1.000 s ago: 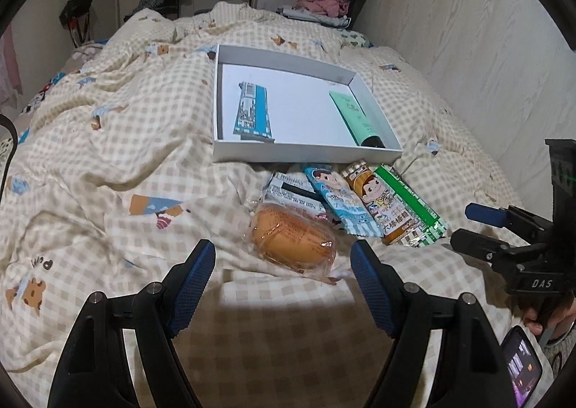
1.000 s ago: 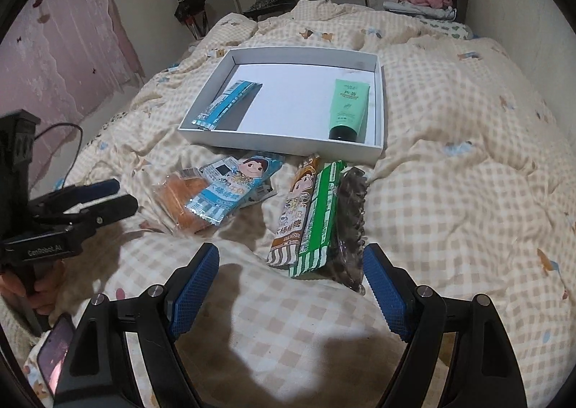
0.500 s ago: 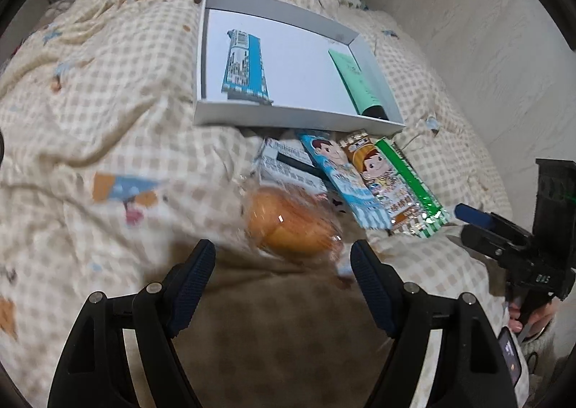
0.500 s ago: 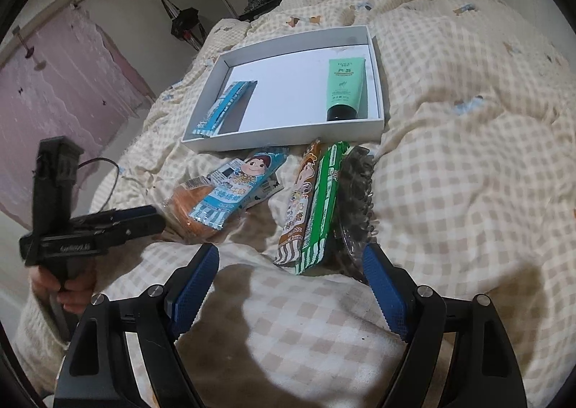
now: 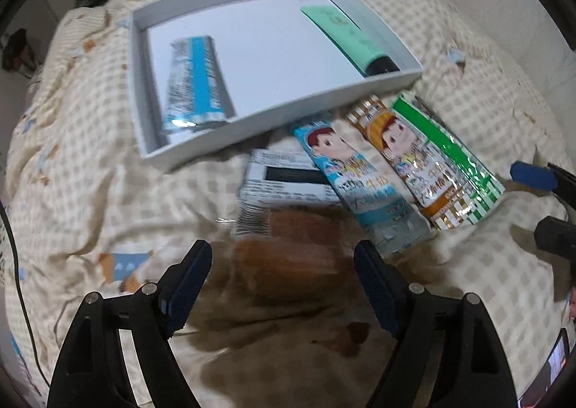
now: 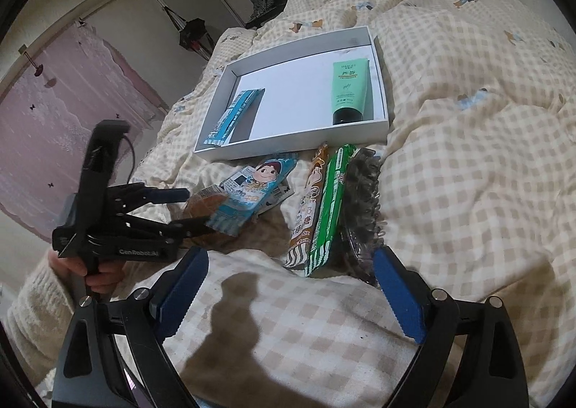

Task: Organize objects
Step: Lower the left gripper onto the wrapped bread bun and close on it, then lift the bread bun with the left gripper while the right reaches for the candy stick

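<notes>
Item: wrapped bun (image 5: 288, 257), orange-brown, in clear film, on the bed (image 5: 72, 156) just before the near wall of the white box (image 5: 216, 145).
Handling, judged: light, soft, easily squashed; film likely slick and crinkly. Best taken across its middle, gently.
Left gripper (image 5: 280, 278): fingers (image 5: 187, 282) well apart, straddling the bun, not pressing; having just widened slightly.
Right gripper (image 6: 288, 300): fingers (image 6: 396, 296) wide apart, having just opened further; nothing between them. The dark bristly pack (image 6: 360, 210) lies just ahead.
</notes>
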{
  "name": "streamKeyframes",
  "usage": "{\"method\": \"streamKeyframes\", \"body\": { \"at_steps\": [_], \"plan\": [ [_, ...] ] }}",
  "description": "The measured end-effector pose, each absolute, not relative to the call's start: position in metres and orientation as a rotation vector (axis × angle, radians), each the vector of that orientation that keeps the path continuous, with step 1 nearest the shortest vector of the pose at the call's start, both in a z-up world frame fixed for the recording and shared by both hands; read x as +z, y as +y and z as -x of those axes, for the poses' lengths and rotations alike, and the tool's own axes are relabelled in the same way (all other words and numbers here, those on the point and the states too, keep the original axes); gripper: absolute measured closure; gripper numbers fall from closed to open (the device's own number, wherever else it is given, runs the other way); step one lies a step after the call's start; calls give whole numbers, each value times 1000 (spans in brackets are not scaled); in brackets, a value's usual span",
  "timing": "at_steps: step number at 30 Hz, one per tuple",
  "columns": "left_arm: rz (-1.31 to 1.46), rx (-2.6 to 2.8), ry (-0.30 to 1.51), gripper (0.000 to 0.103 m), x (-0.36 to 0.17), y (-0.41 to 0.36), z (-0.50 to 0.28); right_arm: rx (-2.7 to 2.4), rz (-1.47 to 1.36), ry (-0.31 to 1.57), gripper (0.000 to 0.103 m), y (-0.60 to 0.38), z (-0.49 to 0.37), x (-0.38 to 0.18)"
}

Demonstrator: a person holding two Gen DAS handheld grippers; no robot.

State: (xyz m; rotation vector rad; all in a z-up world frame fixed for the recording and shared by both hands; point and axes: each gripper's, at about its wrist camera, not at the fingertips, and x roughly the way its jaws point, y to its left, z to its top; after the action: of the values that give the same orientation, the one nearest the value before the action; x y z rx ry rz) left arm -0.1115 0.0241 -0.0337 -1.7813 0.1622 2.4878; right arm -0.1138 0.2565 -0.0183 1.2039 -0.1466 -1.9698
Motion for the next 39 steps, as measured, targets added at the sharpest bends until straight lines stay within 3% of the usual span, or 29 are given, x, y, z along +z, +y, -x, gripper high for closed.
{"method": "streamKeyframes", "body": {
  "at_steps": [5,15,18,24,31,39],
  "plan": [
    [1837,2442,218,18,-44,28,120,-1964,-1209,-151,9,257,113,-19],
    [1898,2402,106,18,-56,12,127,-1946,-1222,-170,9,258,115,-21],
    [1879,2394,123,28,-54,13,124,-1942,-1224,-175,9,258,115,-22],
    [1744,2576,218,30,-22,10,100,-1926,-1223,-188,9,259,115,-23],
    [1276,3002,-199,30,35,-25,63,-1918,-1226,-203,9,260,116,-24],
    [1251,2944,-158,29,18,-6,60,-1916,-1251,-233,9,262,118,-28]
  ]
}}
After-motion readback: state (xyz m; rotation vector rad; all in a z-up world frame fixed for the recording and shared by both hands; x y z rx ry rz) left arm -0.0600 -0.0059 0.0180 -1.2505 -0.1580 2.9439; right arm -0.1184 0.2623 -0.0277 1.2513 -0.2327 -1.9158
